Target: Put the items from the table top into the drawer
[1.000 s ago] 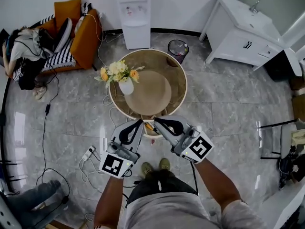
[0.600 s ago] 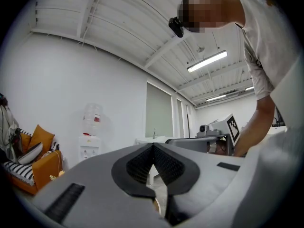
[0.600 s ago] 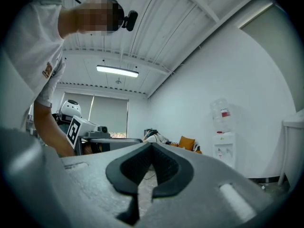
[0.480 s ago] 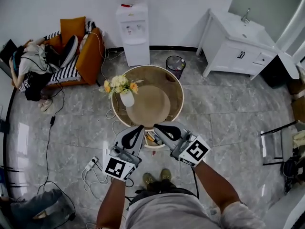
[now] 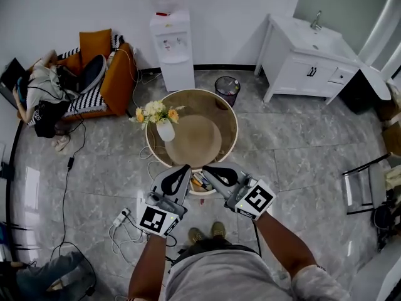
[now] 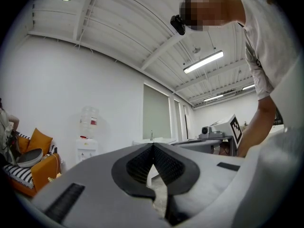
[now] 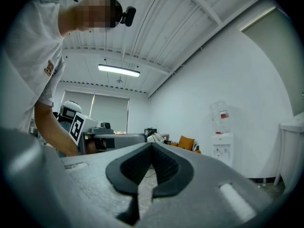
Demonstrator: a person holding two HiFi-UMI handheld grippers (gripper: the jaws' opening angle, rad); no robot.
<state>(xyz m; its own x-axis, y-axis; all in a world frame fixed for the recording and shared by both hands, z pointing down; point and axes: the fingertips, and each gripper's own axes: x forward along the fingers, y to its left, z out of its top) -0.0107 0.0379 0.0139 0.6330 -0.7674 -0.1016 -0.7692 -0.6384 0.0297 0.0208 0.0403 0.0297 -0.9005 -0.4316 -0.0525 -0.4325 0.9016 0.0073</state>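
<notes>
Now: left claw [image 5: 183,170] and right claw [image 5: 207,169] are held out side by side in front of me, tips near the near edge of the round table [image 5: 234,121]. Left jaws are together with nothing between them, and the right jaws are the same. Each claw's own view looks out across the room, not down at the table.

The drawer [image 5: 203,192] stands open under the table's near edge, between the two claws. There are small items inside it, one orange — too small to tell what they are.

On the table top are a white vase of flowers [image 5: 165,129] at the left and a tan round mat [image 5: 195,140] beside it.

Beyond the table stand a water dispenser [image 5: 171,46] against the wall, a dark waste bin [image 5: 227,87] and a white sink cabinet [image 5: 306,58].
</notes>
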